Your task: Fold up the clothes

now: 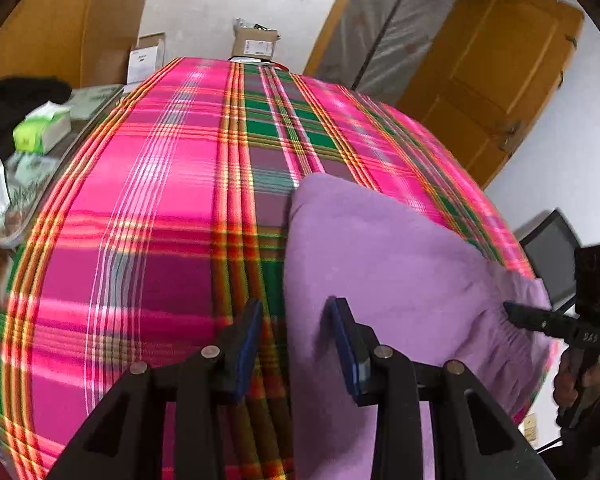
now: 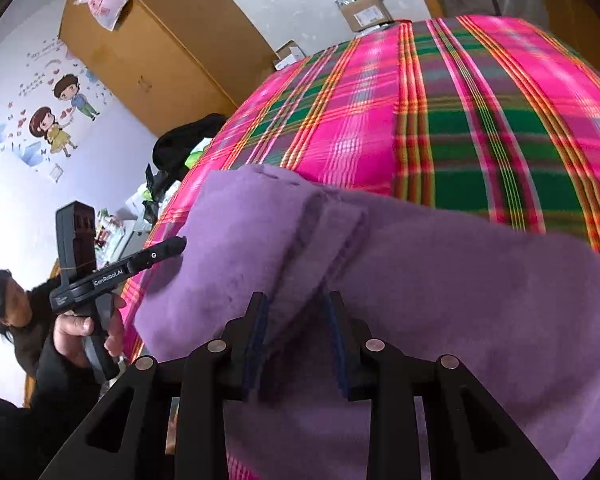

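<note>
i see the purple garment (image 1: 384, 264) lying soft and bunched on the plaid sheet (image 1: 160, 208). my left gripper (image 1: 296, 344) gapes empty at its edge; my right gripper (image 2: 298, 340) stands parted around a fold. only the right view shows stacked layers.

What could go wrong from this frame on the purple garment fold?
1. The left gripper is open at the edge of the purple garment, with plaid sheet between its fingers; closing may pinch the sheet too.
2. The right gripper straddles a bunched ridge of fabric; a grasp there may catch several layers.
3. The garment sits near the bed's edge and might slide off.
</note>
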### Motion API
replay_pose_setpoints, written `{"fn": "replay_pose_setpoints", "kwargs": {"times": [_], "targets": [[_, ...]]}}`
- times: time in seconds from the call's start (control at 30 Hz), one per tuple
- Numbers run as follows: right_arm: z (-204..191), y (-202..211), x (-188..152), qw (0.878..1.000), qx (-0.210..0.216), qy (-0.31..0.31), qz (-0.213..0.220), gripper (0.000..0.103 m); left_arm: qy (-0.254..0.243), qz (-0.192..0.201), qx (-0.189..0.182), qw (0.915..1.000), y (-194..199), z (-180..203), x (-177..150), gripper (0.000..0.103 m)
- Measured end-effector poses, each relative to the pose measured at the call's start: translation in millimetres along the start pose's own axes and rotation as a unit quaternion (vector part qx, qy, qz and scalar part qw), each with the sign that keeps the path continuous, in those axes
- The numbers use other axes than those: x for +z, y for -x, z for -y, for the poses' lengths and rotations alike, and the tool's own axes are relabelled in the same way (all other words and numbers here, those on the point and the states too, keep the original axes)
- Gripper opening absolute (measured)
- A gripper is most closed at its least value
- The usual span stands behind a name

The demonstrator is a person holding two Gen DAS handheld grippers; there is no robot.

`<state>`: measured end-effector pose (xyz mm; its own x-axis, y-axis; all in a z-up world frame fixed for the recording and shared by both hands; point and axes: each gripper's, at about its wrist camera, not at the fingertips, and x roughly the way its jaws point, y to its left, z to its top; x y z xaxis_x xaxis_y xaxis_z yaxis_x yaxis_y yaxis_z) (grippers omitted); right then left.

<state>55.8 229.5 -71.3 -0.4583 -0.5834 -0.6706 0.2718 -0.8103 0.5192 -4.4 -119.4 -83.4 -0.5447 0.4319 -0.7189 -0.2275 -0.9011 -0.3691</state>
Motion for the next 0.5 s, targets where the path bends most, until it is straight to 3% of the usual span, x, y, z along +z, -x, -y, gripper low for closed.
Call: {"fn": "replay_pose_setpoints", "kwargs": {"times": [0.43, 0.5], "targets": [[2.5, 19.6, -5.3, 1.0, -0.002, -0.009, 0.02, 0.035, 0.01, -0.042, -0.088, 0.9951, -52.8, -0.9, 58.0, 0.038], [7.9, 26.8, -7.2, 1.0, -0.006, -0.013, 0.022, 0.035, 0.019, -0.05, -0.102, 0.9933, -55.8, -2.9, 58.5, 0.03]]}}
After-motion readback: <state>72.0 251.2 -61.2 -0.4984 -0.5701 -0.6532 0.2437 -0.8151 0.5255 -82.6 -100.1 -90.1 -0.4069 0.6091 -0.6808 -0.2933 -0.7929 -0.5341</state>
